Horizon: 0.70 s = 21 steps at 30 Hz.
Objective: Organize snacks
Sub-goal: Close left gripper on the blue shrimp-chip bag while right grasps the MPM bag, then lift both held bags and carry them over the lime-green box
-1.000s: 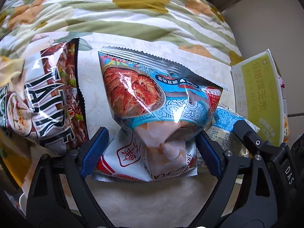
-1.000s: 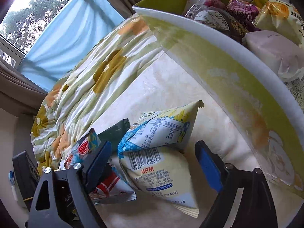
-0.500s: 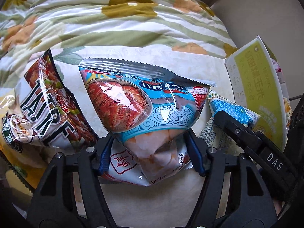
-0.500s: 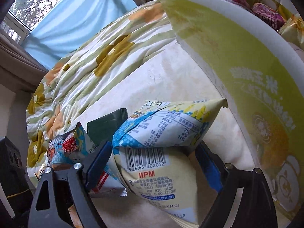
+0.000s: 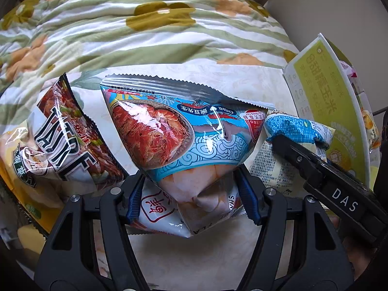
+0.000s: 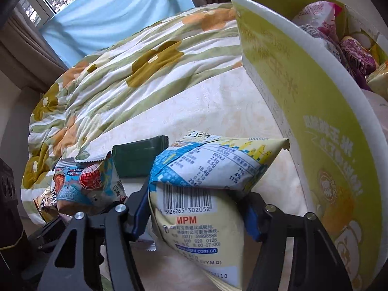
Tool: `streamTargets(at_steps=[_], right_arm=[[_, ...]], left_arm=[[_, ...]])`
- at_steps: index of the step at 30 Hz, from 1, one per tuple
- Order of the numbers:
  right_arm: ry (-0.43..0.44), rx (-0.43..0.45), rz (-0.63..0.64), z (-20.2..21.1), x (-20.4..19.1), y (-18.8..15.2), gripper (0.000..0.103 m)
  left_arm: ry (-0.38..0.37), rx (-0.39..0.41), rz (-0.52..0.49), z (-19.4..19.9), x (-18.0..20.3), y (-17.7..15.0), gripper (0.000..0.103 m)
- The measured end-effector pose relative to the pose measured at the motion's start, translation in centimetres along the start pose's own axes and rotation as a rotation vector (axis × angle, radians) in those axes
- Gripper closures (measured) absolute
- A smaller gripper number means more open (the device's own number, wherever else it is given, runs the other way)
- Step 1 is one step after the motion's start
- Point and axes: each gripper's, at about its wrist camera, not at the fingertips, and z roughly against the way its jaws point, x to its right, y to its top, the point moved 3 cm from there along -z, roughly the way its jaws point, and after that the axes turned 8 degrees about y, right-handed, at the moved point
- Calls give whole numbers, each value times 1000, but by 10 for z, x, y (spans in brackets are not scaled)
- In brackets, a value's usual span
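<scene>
My left gripper (image 5: 194, 194) is shut on a blue shrimp-chip bag (image 5: 177, 131), pinching its lower end; the bag stands up from the bed. My right gripper (image 6: 196, 208) is shut on a yellow-and-blue snack bag (image 6: 206, 194) with a barcode, folded over between the jaws. That bag also shows in the left wrist view (image 5: 295, 131), with the right gripper's black body over it. The blue bag also shows in the right wrist view (image 6: 84, 184). The green cardboard box (image 6: 315, 111), at right, holds several snack packs.
A brown snack bag with big white letters (image 5: 60, 143) lies left of the blue bag. A dark green packet (image 6: 138, 157) lies behind the two bags. A flowered quilt (image 5: 145, 24) lies bunched behind. The green box (image 5: 322, 101) stands at far right.
Both grippers have closed on their bags, which now crumple between the jaws. The right gripper with its bag has come closer to the left one.
</scene>
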Motion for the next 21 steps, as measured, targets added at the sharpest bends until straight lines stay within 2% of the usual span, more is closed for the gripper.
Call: streamTargets(at_steps=[12,17,21], right_arm=[[-30,69,157,39,-15,6,48],[-4,132,220,76,-23,12,48],[53,181,261,115,-23,19,48]], left_arm=[[16,50,-11,36,12,-4,40],[46,126,-21,77,21,2,39],[47,186,-19,117,40,8,39]])
